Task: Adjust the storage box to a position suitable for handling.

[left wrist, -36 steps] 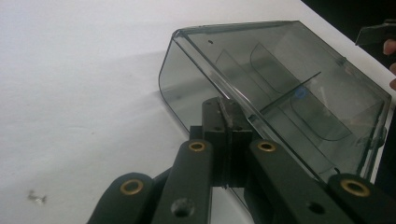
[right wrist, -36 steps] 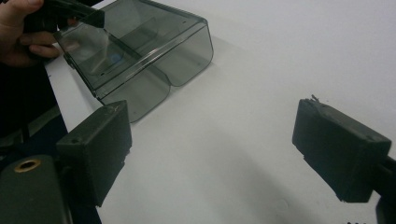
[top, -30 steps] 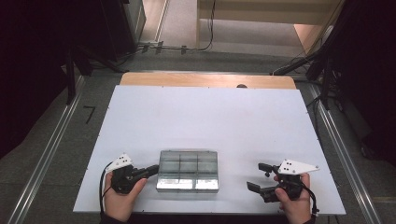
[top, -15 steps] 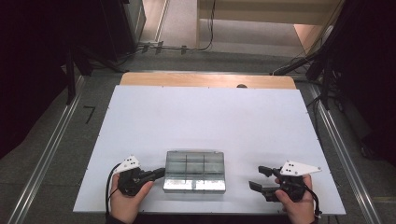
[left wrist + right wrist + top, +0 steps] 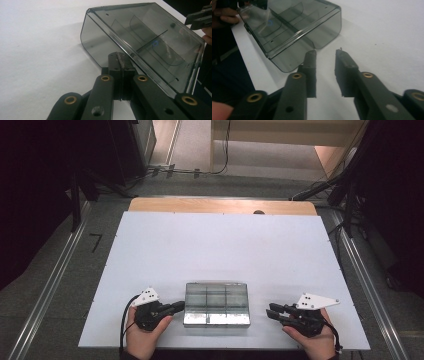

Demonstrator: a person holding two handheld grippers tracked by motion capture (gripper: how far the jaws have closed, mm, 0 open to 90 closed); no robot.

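Note:
A clear smoky plastic box with several compartments lies near the front edge of the white table. My left gripper is shut with nothing between its jaws, and its tip touches the left side wall of the box. My right gripper lies a short way right of the box. Its jaws have just been closing; a narrow gap remains with nothing in it. They point at the box's corner without touching it.
A wooden strip borders the table's far edge. Floor rails run along both sides, and cables lie on the floor behind the table. Dark equipment stands at the far left and right.
The left gripper has moved right, and the box has slid right with it. The right gripper's jaws have narrowed while that hand stayed put.

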